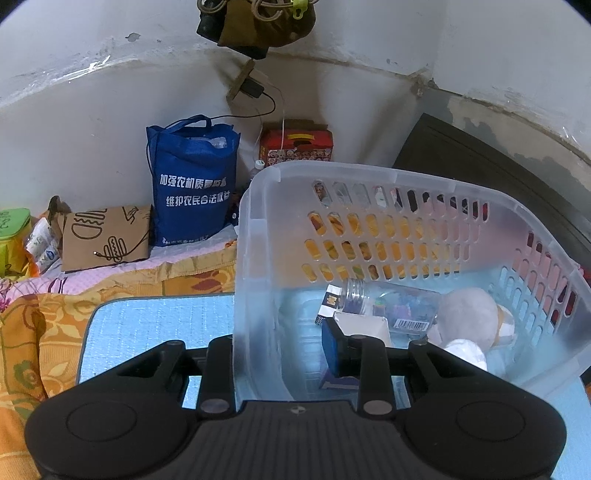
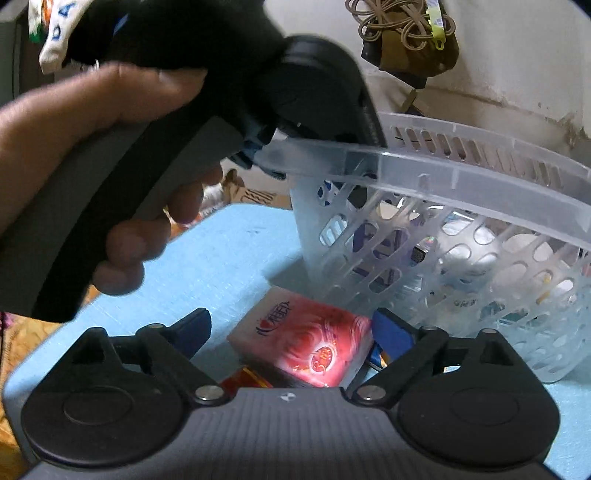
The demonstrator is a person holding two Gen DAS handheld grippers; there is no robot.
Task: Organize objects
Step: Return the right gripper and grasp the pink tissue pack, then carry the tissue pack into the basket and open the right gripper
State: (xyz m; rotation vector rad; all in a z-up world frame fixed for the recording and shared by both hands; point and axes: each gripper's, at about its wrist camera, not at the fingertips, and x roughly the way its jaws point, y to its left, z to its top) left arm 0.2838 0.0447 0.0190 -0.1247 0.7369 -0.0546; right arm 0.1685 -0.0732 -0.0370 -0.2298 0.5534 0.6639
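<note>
**Left holds basket wall, right lined up on tissue pack**

Left wrist view: left gripper (image 1: pixel 291 354) fingers nearly closed, pinching the near wall of the translucent perforated plastic basket (image 1: pixel 258 229), one finger inside, one outside. Clear plastic bottle (image 1: pixel 388 306) and pale plush toy (image 1: pixel 469 314) lay inside.

Right wrist view: right gripper (image 2: pixel 291 332) fingers spread wide, holding nothing. Red-and-white tissue pack (image 2: pixel 310 339) lay on the blue surface (image 2: pixel 221 251) between them, just outside the basket, long axis running diagonally. Right hand was nearer.

Black sleeve (image 2: pixel 166 33), grey-black handle (image 2: pixel 92 221), blue-padded fingers (image 2: pixel 391 334), silver pivot screws (image 2: pixel 208 392)
</note>
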